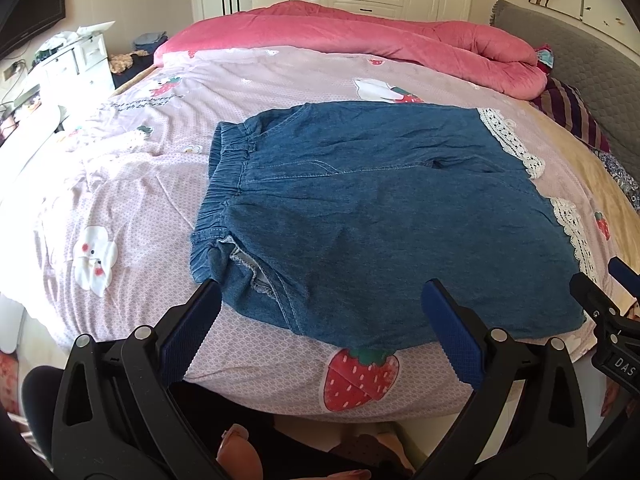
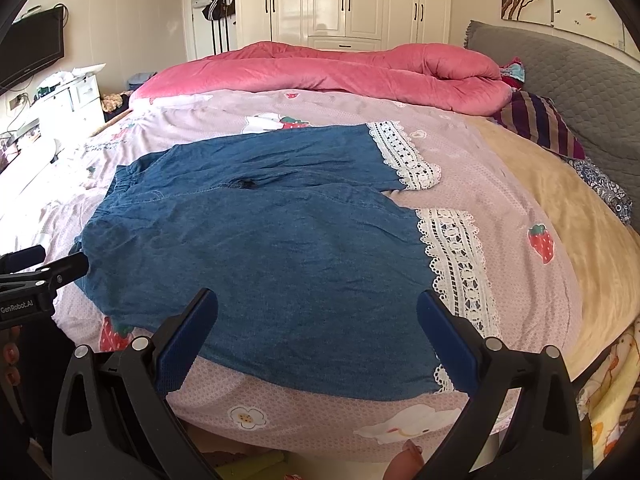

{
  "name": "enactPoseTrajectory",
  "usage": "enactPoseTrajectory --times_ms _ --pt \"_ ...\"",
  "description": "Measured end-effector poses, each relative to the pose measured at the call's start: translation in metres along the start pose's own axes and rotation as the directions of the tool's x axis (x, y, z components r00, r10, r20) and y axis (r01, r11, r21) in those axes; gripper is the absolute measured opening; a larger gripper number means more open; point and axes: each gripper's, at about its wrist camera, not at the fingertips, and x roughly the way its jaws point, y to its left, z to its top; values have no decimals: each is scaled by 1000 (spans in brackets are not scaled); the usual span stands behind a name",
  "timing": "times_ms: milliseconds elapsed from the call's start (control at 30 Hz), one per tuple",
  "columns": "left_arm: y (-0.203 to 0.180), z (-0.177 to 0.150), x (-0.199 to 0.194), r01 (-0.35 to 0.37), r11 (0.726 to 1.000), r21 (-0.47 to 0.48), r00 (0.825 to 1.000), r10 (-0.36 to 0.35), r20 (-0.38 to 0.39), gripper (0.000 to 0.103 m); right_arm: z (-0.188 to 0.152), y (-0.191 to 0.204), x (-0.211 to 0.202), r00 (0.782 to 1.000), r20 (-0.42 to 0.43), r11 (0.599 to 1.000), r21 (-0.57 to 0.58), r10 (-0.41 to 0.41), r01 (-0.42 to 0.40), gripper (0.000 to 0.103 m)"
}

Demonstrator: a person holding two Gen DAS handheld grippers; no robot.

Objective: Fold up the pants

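The denim pants [image 2: 256, 240] lie spread flat on the pink printed sheet [image 2: 480, 184], waistband to the left and the two white lace hems [image 2: 456, 264] to the right. The right gripper [image 2: 318, 320] hangs over the pants' near edge with its jaws wide apart and nothing between them. Beyond the pants a pink quilt [image 2: 340, 68] is bunched up, and left of the pants the left gripper [image 2: 36, 264] shows at the frame edge.

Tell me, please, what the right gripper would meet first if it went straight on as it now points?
Most likely the blue denim pants spread flat on the bed: the open right gripper points at the near leg, though depth is uncertain.
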Motion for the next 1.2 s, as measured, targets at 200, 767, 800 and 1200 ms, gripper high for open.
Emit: enactPoseTrajectory --times_ms 200,767,800,1200 --pt "7 4 9 2 1000 -15 1000 -2 -9 94 7 3 9 1000 -8 1000 -15 1 -1 99" --pt "58 72 67 -16 1000 -5 999 16 -40 94 92 34 88 984 -69 979 -113 165 -172 99" --pt "67 82 77 -28 1000 -7 998 27 -49 94 100 39 94 980 -73 974 -123 185 -193 99" --pt "120 141 169 -54 995 79 992 63 -113 94 187 80 220 933 -235 913 -243 273 -328 99"
